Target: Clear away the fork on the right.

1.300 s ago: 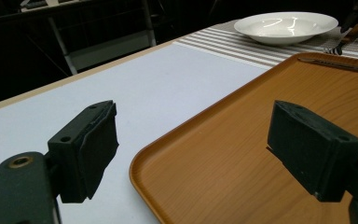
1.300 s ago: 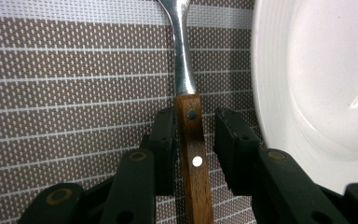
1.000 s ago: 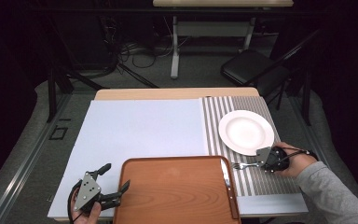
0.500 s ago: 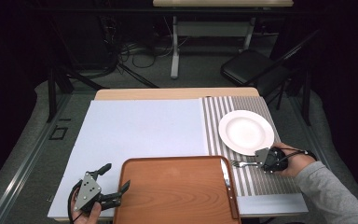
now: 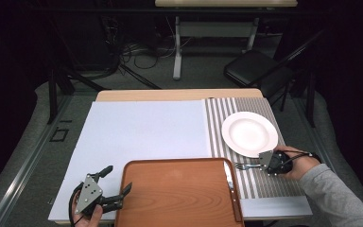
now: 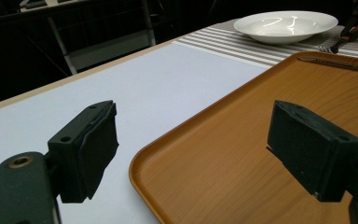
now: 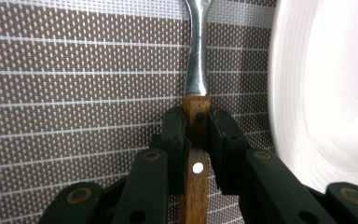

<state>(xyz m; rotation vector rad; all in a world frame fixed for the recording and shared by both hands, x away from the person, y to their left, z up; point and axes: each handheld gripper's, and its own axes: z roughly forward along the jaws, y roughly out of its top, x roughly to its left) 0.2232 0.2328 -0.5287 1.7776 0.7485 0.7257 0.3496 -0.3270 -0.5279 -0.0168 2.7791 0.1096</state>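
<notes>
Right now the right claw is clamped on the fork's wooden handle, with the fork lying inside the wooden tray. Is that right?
Not quite. The right claw is shut on the fork by its wooden handle, but the fork lies on the striped placemat beside the white plate, not in the tray. The right gripper view shows it.

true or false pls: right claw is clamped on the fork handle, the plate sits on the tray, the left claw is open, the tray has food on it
1. The right claw is clamped on the fork handle: true.
2. The plate sits on the tray: false, it rests on the striped placemat beside the tray.
3. The left claw is open: true, its jaws straddle the tray's corner without pressing it.
4. The tray has food on it: false, its wooden surface is bare.
</notes>
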